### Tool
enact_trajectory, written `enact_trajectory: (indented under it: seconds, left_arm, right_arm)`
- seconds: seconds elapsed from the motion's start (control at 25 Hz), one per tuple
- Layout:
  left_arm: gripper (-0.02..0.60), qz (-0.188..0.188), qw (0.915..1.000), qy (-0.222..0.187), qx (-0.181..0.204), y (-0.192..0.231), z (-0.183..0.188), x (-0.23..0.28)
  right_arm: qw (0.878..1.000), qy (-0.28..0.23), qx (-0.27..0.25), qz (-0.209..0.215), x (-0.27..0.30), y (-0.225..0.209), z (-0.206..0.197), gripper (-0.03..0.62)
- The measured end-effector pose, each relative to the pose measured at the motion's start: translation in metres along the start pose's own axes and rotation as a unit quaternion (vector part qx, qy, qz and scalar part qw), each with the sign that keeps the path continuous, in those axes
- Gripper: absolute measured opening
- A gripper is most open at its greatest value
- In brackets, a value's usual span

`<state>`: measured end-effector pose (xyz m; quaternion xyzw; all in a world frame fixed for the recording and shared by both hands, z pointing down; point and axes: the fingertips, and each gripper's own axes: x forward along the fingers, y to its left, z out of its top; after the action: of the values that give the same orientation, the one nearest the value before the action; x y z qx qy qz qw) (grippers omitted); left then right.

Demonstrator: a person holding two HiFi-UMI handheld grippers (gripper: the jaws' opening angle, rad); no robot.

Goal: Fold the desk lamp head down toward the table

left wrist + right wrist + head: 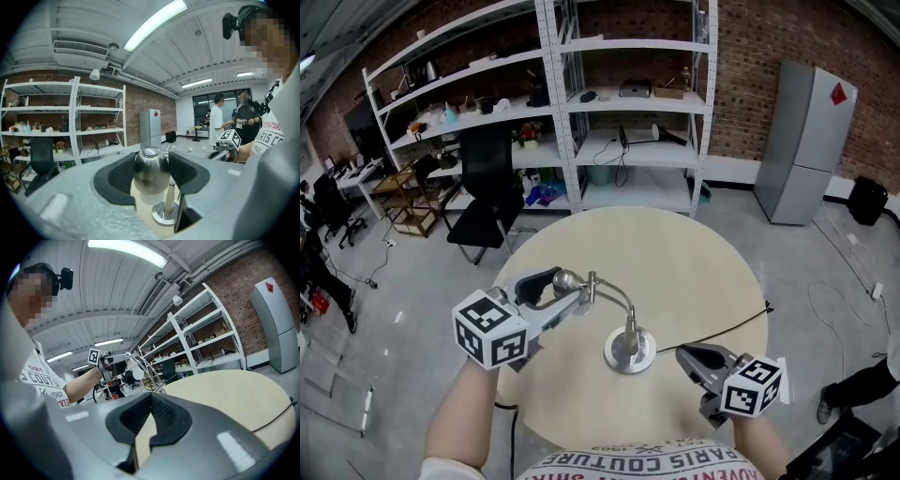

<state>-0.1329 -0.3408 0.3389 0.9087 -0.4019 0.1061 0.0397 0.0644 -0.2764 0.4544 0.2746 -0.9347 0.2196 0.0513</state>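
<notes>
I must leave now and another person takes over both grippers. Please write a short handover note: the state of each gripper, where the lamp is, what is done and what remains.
Left gripper: shut on the lamp head, with a pad on each side of it.
Right gripper: jaws together, empty, clear of the lamp, to the right of the lamp base.
Lamp: the base stands on the round table, towards the person's side. The gooseneck arches from it to the head. The cable runs off the table's right edge.
Done: the head is gripped.
Left: the head is up off the table, so bend it down. Steadying the base with the right gripper may help.
</notes>
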Motion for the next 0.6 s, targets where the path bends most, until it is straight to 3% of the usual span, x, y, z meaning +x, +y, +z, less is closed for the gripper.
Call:
enact_trajectory:
  seconds: [0.6]
  left_arm:
    - [0.219, -0.012, 0.9993, -0.006, -0.035, 0.01, -0.021, -0.009]
  right_arm:
    - [0.999, -0.016, 0.018, -0.029, 0.01, 0.03, 0.003, 0.003]
